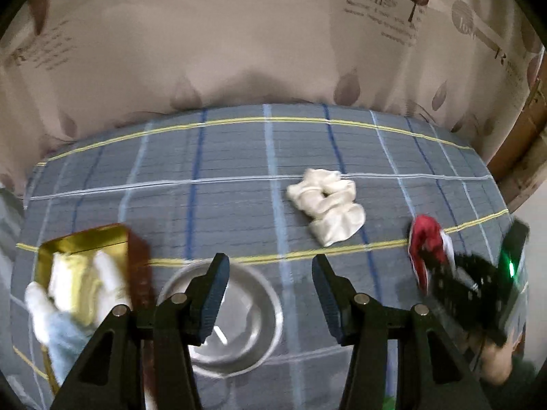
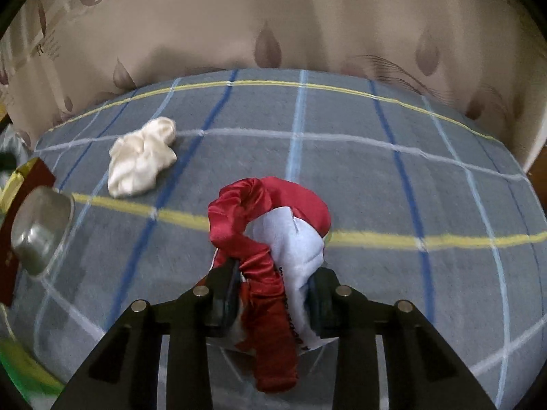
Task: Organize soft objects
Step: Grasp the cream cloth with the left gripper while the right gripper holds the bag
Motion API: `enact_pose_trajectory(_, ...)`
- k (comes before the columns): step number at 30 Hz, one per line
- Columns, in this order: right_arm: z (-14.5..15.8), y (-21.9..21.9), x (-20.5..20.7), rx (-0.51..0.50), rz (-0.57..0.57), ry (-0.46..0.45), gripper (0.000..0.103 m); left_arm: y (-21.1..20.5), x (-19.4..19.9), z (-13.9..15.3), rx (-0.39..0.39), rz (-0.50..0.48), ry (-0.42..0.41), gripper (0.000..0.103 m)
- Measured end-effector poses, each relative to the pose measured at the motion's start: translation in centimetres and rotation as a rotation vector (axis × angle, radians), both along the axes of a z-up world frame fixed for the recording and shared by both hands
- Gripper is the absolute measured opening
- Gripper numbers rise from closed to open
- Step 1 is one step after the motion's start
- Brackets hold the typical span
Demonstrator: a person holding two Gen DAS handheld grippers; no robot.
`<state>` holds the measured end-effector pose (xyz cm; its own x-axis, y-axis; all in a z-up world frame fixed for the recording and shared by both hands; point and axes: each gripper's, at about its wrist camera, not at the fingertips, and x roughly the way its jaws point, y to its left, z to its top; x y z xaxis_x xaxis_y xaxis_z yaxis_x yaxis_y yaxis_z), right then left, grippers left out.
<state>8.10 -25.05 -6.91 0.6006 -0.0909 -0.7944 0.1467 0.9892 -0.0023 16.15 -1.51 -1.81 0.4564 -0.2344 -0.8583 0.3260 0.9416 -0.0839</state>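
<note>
Right gripper clamped on red satin scrunchie and the white cloth bunched with it, just right of the steel bowl. Left gripper partly open, holding nothing, above the bowl. Gold tin with white plush sits left of bowl. Cream scrunchie beyond bowl on plaid bed cover.

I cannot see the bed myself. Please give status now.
Right tool shut on red scrunchie. Left tool open, empty, above bowl. White scrunchie lies loose. Nothing blocking.
</note>
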Motion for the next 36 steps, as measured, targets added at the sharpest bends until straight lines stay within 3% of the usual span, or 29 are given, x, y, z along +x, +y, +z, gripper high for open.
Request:
enact_pose_trajectory(6,-0.2,-1.0,-1.6,0.017,-0.018,-0.025,0.031,-4.3,2.7,-1.4,-0.080,-0.049,0.112,0.052)
enact_pose_trajectory(11,-0.3,-1.2,-1.4,0.023,-0.015,-0.028,0.034,-6.7,5.0,-2.8,-0.118,-0.034,0.183,0.052)
enact_pose_trajectory(24,-0.4,-1.4,-1.6,0.048,-0.012,-0.034,0.036,-9.0,9.8,-7.1,-0.101,0.079,0.246,0.053)
enact_pose_trajectory(33,-0.4,-1.4,-1.6,0.057,-0.011,-0.036,0.037,-9.5,9.9,-9.0,-0.091,0.078,0.253,0.056)
enact_pose_trajectory(34,-0.4,-1.4,-1.6,0.056,-0.011,-0.036,0.037,-9.5,9.9,-9.1,-0.094,0.082,0.262,0.055)
enact_pose_trajectory(36,-0.4,-1.4,-1.6,0.058,-0.011,-0.037,0.037,-9.2,10.0,-9.1,-0.086,0.085,0.274,0.042)
